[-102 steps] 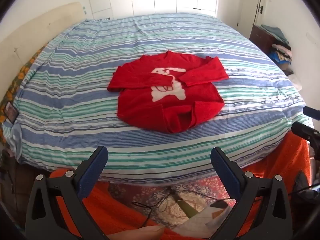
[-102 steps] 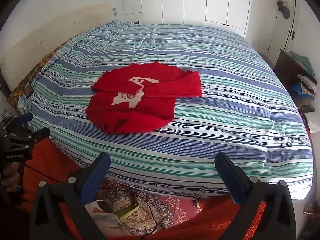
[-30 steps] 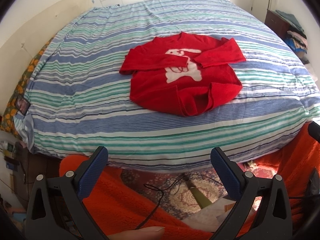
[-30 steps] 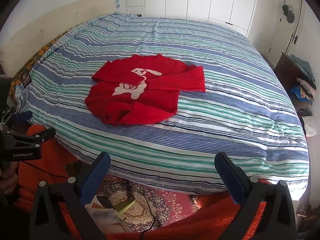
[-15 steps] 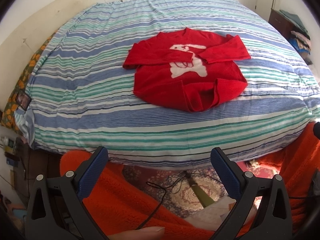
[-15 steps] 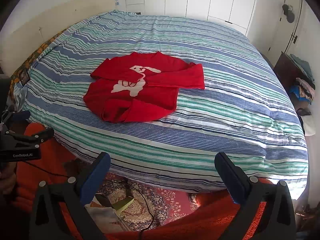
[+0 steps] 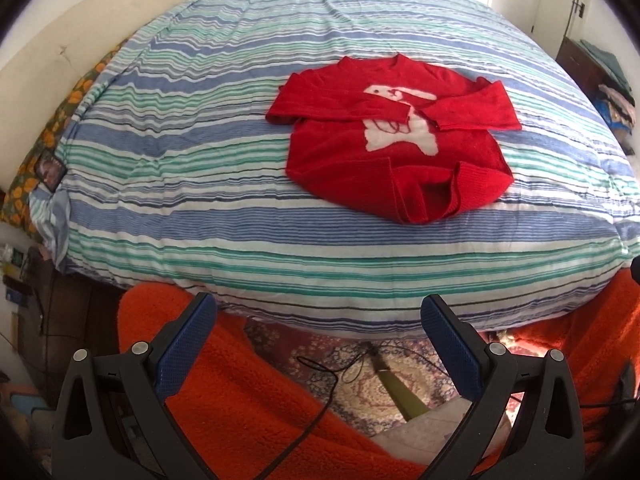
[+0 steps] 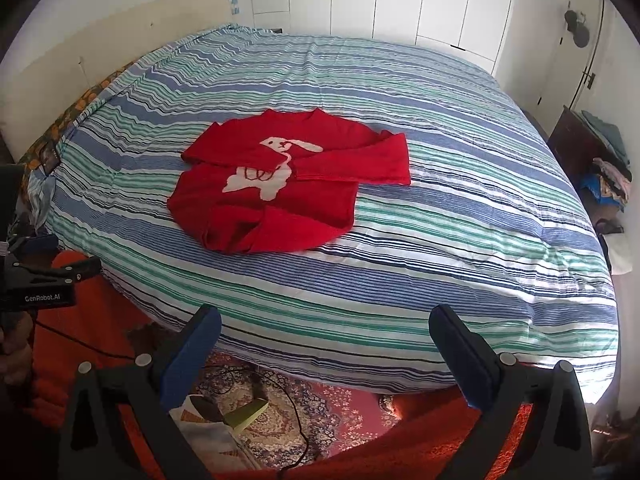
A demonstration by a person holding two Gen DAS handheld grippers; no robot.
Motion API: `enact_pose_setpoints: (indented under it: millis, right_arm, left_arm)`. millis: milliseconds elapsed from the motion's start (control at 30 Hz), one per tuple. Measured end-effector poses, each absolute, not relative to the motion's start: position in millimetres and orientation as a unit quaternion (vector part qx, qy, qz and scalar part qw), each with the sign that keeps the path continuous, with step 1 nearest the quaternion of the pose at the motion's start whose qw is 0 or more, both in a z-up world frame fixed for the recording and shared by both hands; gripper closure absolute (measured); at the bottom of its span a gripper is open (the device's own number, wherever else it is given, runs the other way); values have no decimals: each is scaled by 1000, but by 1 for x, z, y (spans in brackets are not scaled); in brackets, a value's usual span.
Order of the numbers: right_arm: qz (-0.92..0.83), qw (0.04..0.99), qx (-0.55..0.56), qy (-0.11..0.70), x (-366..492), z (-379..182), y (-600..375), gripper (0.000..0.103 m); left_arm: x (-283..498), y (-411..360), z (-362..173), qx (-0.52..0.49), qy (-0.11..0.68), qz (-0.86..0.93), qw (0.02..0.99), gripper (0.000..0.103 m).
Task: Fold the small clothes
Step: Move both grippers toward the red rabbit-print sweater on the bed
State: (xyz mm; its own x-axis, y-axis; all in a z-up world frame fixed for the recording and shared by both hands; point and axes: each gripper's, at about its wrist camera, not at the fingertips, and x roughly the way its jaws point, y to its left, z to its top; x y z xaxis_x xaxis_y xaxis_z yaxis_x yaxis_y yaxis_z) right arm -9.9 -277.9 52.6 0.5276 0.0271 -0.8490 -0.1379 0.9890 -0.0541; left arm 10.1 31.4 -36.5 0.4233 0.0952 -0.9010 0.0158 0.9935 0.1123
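Looking along the left wrist view:
Left gripper (image 7: 319, 318): its jaws stood wide apart and held nothing, poised above the floor just short of the bed's near edge.
Blue pads (image 7: 186, 350): ribbed, one on each finger, both clear of any cloth.
Red sweater (image 7: 394, 140): lay on the striped duvet (image 7: 200, 140), right of centre and well apart from the gripper.
Sleeves: both were folded across the chest, partly covering a white animal figure (image 7: 400, 124).
Hem: the lower right corner was turned up onto the body.
Orange fleece (image 7: 248, 408): filled the foreground under the fingers.
Patterned rug (image 7: 360, 364): showed between the fleece folds, with a thin black cable (image 7: 320, 376) lying over it.

Turning to the right wrist view:
Right gripper (image 8: 324, 326): its fingers were also spread wide and empty, held before the near edge of the bed.
Red sweater (image 8: 288, 184): sat left of centre on the duvet (image 8: 460, 208), far from the fingertips.
Sleeves: crossed over the front, the right-hand one reaching out sideways past the body.
Left gripper (image 8: 52, 270): seen at the left edge as a black body with white lettering, beside the bed's corner.
White wardrobe doors (image 8: 400, 0): stood behind the bed.
Dark cabinet (image 8: 580, 148): stood at the right, with folded cloth piled on top.
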Motion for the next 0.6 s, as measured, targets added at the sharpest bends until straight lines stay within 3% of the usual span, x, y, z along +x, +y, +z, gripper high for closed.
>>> enact_pose_setpoints:
  millis: [600]
  right_arm:
    - [-26,859,-137,492,-5,42,-285,1]
  left_arm:
    - [7,24,-40,54,545,10,836,1]
